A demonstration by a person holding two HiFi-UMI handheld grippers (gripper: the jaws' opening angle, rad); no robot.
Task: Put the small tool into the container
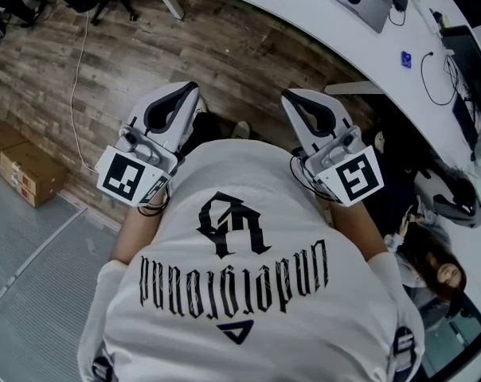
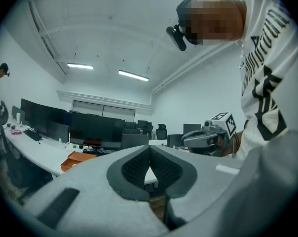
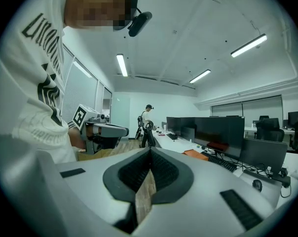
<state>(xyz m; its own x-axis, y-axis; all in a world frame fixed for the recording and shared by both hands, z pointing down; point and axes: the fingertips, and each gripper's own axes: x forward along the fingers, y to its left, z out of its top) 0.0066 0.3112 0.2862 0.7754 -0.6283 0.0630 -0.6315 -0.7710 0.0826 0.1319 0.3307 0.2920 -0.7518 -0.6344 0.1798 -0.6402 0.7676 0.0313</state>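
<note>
I see no small tool and no container that I can name in any view. In the head view my left gripper [image 1: 189, 94] and right gripper [image 1: 291, 99] are held side by side in front of my chest, above the wood floor, both pointing roughly level. The left gripper view shows the left gripper [image 2: 150, 150] with its dark pads meeting and nothing between them. The right gripper [image 3: 150, 152] is likewise shut and empty. Each gripper appears in the other's view: the right gripper's body [image 2: 208, 137], the left gripper's body [image 3: 103, 130].
A curved white desk [image 1: 304, 22] runs across ahead, with monitors [image 2: 90, 127], a keyboard [image 3: 223, 163] and an orange tray [image 2: 80, 159] on it. Cardboard boxes [image 1: 21, 165] lie on the floor at left. One person [image 1: 436, 265] sits at right; another [image 3: 146, 125] stands far off.
</note>
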